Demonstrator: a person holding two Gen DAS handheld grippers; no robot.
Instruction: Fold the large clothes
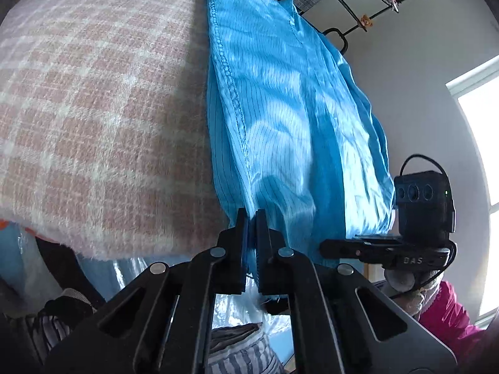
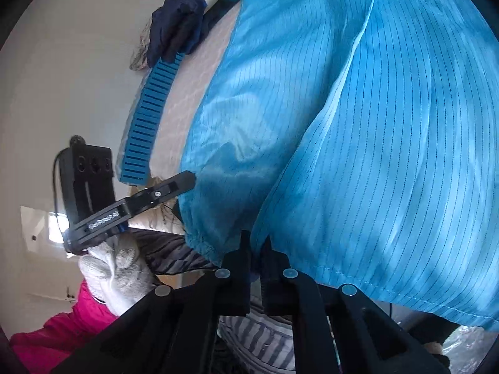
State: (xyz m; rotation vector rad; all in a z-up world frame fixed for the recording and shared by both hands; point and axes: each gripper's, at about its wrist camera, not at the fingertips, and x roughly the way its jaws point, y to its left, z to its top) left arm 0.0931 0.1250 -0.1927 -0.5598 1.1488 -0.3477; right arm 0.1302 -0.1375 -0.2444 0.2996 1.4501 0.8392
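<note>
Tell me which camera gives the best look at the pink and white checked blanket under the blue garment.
The left wrist view: the checked blanket fills its left half, with the blue garment lying along its right side. The right wrist view shows only a pale strip of the blanket, between the garment and a ribbed blue strap.

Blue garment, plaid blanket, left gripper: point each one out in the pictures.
blue garment [image 1: 280, 109]: left wrist view, on its pinstriped middle panel.
plaid blanket [image 1: 93, 109]: left wrist view, on bare pink-and-white checks.
left gripper [image 1: 252, 218]: left wrist view, between its fingertips, shut on the garment's near edge.
</note>
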